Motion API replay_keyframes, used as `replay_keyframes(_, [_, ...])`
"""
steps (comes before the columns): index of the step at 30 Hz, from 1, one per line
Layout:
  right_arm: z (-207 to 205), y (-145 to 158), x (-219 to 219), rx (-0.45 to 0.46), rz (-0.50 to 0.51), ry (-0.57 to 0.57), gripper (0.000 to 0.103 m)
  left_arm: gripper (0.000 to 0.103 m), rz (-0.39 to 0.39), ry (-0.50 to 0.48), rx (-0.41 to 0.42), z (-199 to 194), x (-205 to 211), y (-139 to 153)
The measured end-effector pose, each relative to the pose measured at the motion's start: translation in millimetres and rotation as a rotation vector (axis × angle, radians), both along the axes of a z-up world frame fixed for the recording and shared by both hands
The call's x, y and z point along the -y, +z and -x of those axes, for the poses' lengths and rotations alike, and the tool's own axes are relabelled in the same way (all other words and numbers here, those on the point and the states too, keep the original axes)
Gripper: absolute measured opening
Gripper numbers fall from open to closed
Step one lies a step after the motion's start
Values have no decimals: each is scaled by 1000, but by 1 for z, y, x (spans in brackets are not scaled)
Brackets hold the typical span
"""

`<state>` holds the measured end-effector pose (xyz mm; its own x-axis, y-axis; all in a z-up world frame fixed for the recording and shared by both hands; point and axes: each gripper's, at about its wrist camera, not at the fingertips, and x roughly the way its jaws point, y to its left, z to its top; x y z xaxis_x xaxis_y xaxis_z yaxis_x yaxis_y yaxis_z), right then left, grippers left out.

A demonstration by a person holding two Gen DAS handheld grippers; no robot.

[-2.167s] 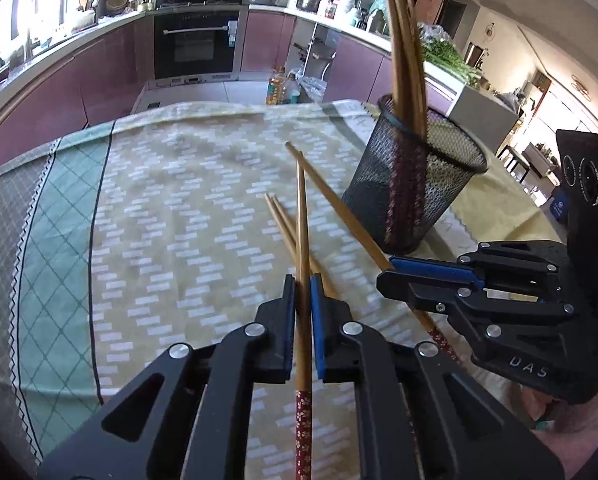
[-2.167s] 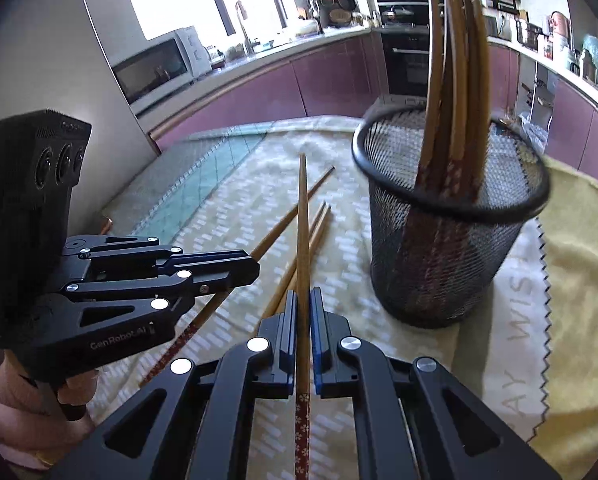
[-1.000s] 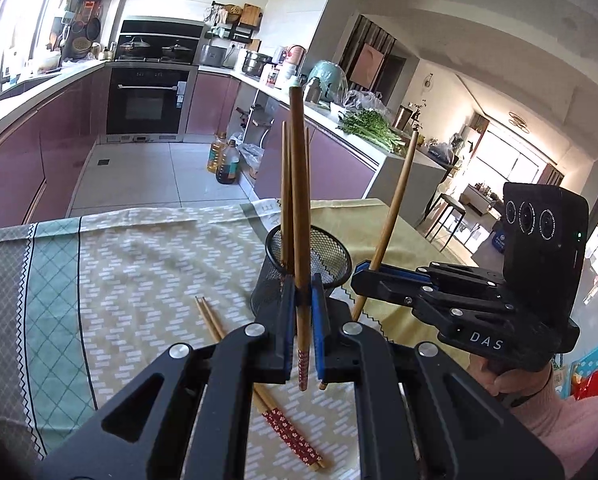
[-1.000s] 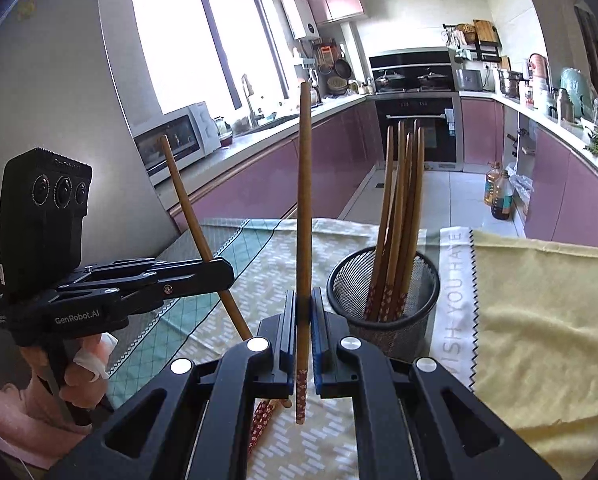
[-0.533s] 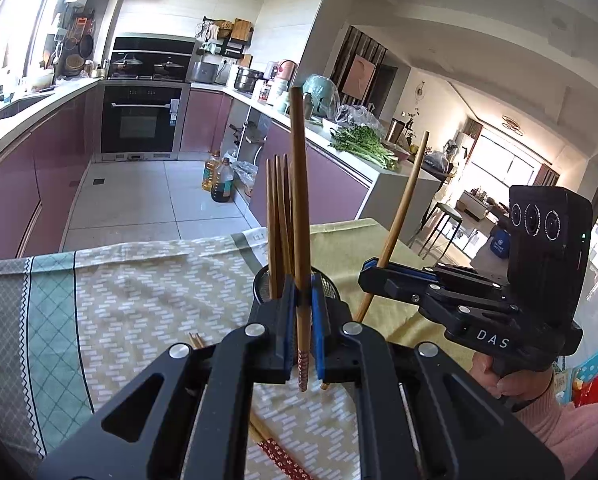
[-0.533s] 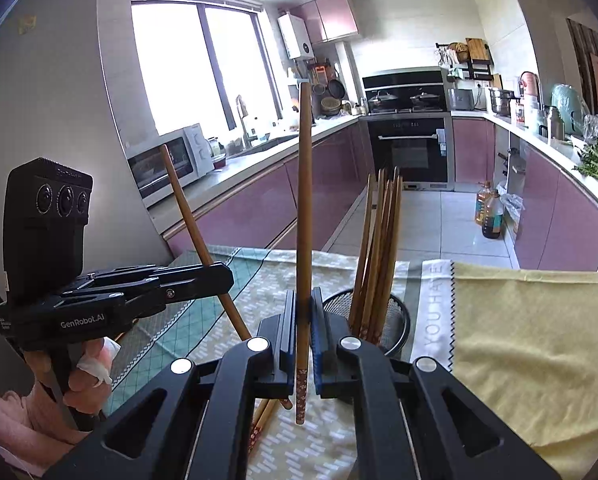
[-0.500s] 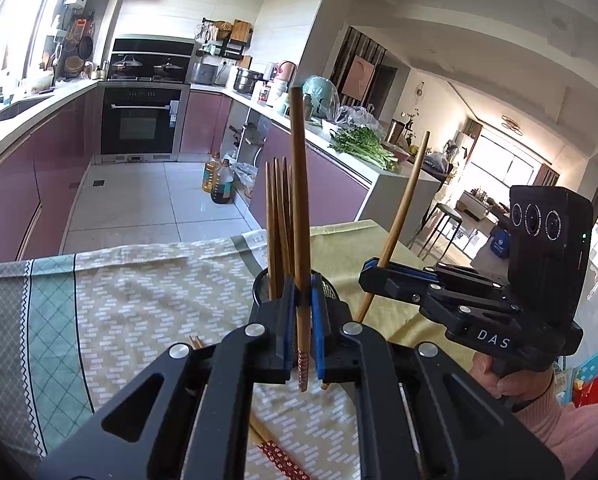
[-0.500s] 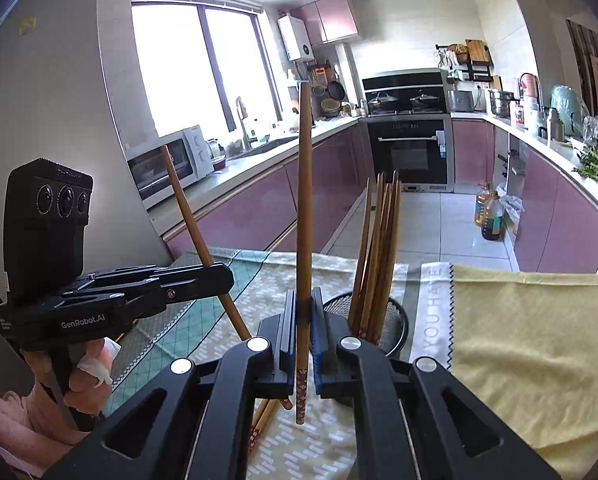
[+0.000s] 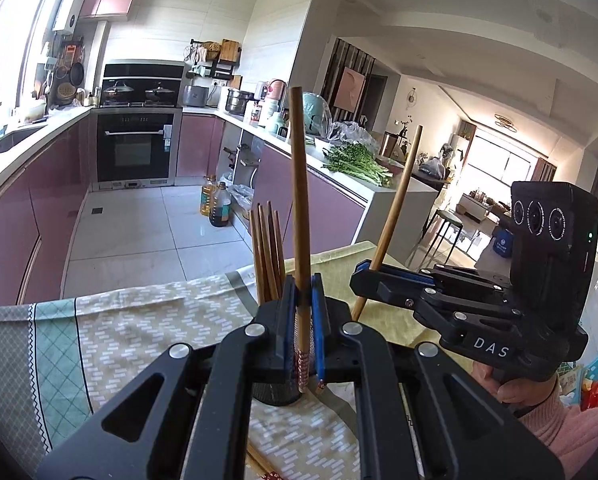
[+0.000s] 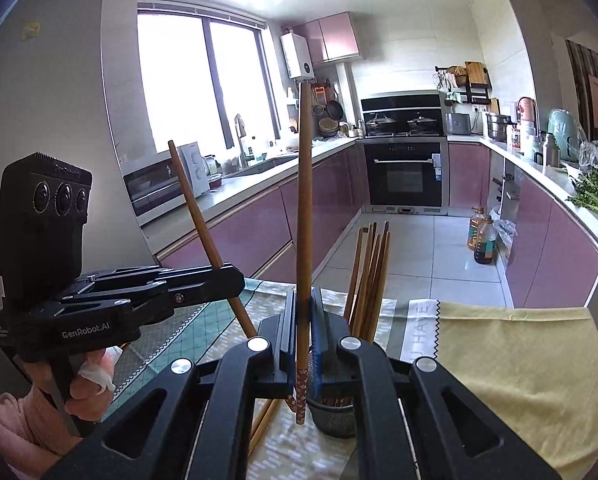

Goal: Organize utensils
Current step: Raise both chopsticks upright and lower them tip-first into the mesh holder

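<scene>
My left gripper (image 9: 301, 300) is shut on a wooden chopstick (image 9: 300, 200), held upright above the table. My right gripper (image 10: 303, 312) is shut on another upright chopstick (image 10: 303, 208). Each gripper also shows in the other's view, the right gripper (image 9: 363, 276) with its slanted chopstick (image 9: 395, 208), the left gripper (image 10: 235, 276) with its slanted chopstick (image 10: 197, 216). A black mesh cup (image 10: 333, 412) stands just behind both grippers, mostly hidden, with several chopsticks (image 10: 369, 272) in it; they also show in the left wrist view (image 9: 267, 256). Two loose chopsticks (image 10: 265, 420) lie on the cloth.
A patterned tablecloth (image 9: 139, 332) with a green border covers the table, and a yellow cloth (image 10: 519, 360) lies at the right. Behind are purple kitchen cabinets, an oven (image 10: 405, 176) and oil bottles (image 9: 215, 208) on the floor.
Both grippers have lifted their chopsticks off the cloth, tipped them upright and risen. The mesh cup has sunk lower in both views behind the fingers.
</scene>
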<state>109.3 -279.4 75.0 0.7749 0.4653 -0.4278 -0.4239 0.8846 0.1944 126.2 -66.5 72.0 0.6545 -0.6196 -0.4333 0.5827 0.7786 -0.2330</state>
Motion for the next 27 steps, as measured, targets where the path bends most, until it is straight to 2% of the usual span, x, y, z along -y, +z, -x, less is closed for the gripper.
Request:
replay_keyframes(11, [-11, 6, -3, 16, 3, -16, 6, 8, -48, 16, 45, -5, 18, 9])
replay_keyframes(27, [-38, -16, -6, -51, 19, -69, 6, 8, -135, 30, 3, -17, 34, -11])
